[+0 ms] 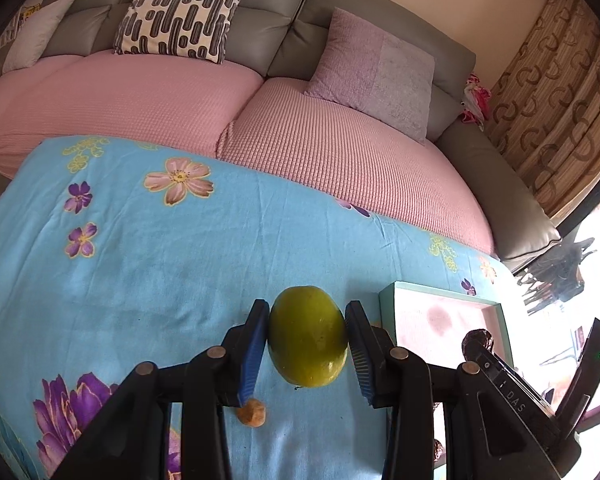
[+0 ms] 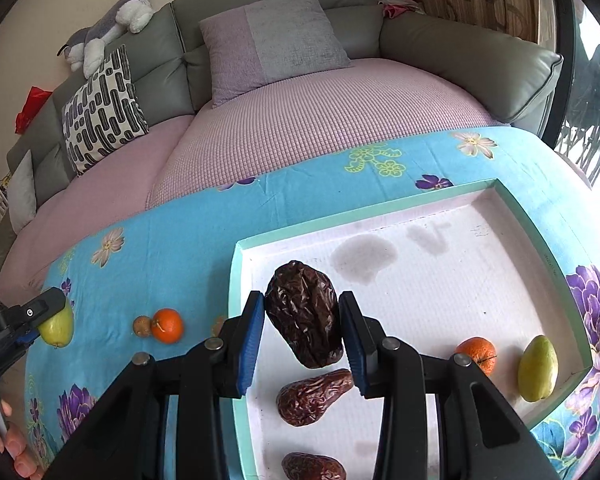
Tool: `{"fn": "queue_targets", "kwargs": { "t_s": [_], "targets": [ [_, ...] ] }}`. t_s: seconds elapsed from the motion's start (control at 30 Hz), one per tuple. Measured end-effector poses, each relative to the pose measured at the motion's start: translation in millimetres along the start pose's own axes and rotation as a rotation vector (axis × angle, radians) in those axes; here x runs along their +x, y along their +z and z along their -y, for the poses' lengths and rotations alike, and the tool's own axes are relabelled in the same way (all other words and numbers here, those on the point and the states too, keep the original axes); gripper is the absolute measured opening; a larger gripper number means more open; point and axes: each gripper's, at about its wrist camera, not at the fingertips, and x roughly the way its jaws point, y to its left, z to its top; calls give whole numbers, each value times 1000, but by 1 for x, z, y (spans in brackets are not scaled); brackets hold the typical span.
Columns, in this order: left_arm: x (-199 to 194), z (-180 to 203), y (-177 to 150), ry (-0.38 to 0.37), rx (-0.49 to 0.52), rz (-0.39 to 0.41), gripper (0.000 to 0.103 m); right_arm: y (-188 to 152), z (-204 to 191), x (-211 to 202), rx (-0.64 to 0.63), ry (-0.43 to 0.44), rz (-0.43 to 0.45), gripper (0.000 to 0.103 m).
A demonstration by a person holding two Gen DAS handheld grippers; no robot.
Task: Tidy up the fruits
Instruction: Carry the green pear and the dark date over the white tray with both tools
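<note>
**Both grippers loaded, tray part filled**

Our left gripper [image 1: 306,344] has its blue pads pressed on either side of a green pear [image 1: 308,336], which we carry above the blue flowered cloth [image 1: 140,260], just left of the tray's near corner. Our right gripper [image 2: 302,328] is clamped the same way on a large wrinkled date [image 2: 305,314], held over the left end of the tray [image 2: 548,264].

Below that date, two more dates lie on the tray floor: one [image 2: 314,396] just under the fingers, another [image 2: 312,468] at the bottom edge of the right wrist view. At the tray's right end sit an orange [image 2: 477,354] and a second pear [image 2: 537,368], near each other but apart.

Out on the cloth, left of the tray, another orange [image 2: 167,325] touches a small brown fruit [image 2: 141,326]. In the left wrist view, a small tan fruit [image 1: 252,412] lies under the left finger; we cannot tell whether it is that same one.

We judge the sorting well under way: dates gather at the left, pear and orange at the right. Left to do, as we read it, are setting down the two held fruits and then collecting the orange and the small fruit from the cloth.
</note>
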Motion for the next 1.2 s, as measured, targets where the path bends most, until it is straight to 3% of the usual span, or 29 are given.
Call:
{"fn": "queue_targets", "kwargs": {
  "t_s": [0.47, 0.77, 1.2],
  "targets": [
    [33, 90, -28, -100, 198, -74, 42, 0, 95, -4, 182, -147, 22, 39],
    [76, 130, -43, -131, 289, -120, 42, 6, 109, 1, 175, -197, 61, 39],
    [120, 147, -61, -92, 348, -166, 42, 7, 118, 28, 150, -247, 51, 39]
  ]
}}
